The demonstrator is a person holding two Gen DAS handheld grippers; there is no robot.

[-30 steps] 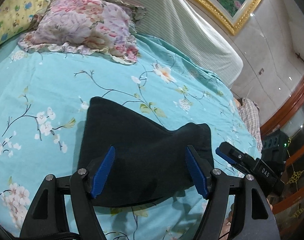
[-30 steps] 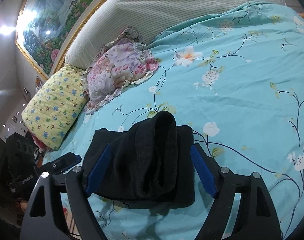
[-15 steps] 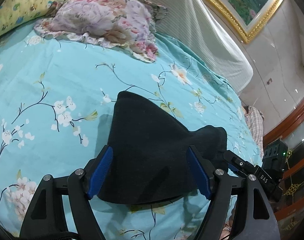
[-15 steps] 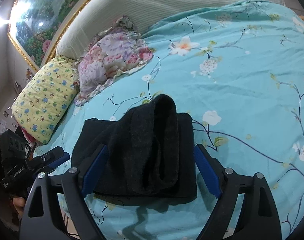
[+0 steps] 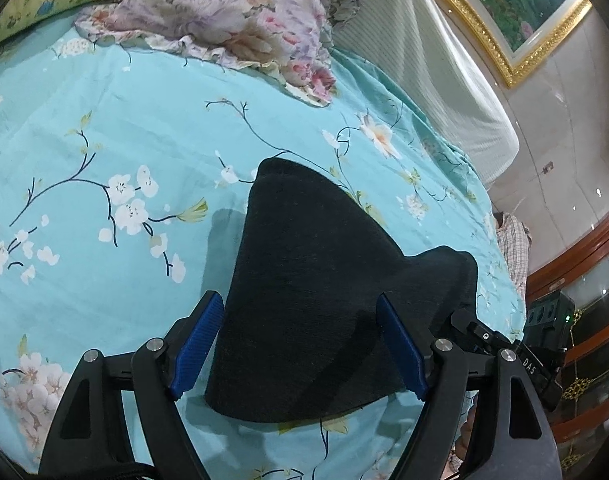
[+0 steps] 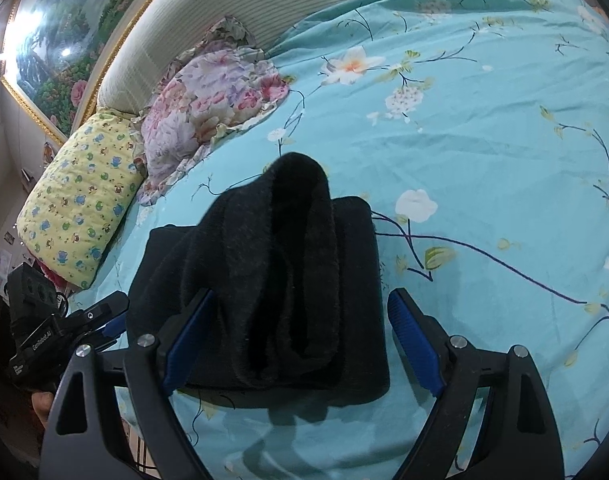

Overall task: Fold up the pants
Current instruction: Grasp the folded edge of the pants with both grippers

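Both grippers have sunk closer to the bed since the earlier frames, so the dark pants fill more of each view. At the bottom of the left wrist view, the left gripper (image 5: 300, 344) has just been opening its jaws; they stand wide, with the near edge of the folded black pants (image 5: 316, 300) between the blue pads (image 5: 196, 344), which do not press on the cloth. At the bottom of the right wrist view, the right gripper (image 6: 300, 344) is also spread wide around the pants (image 6: 272, 280), whose upper layer bulges into a rounded hump at frame centre. The pants lie on the turquoise floral bedspread (image 6: 484, 160). Farther back, toward the upper left, sit a pink floral pillow (image 6: 208, 108) and a yellow patterned pillow (image 6: 76, 196), then a striped headboard (image 6: 232, 4) and a gold-framed painting (image 6: 60, 36).
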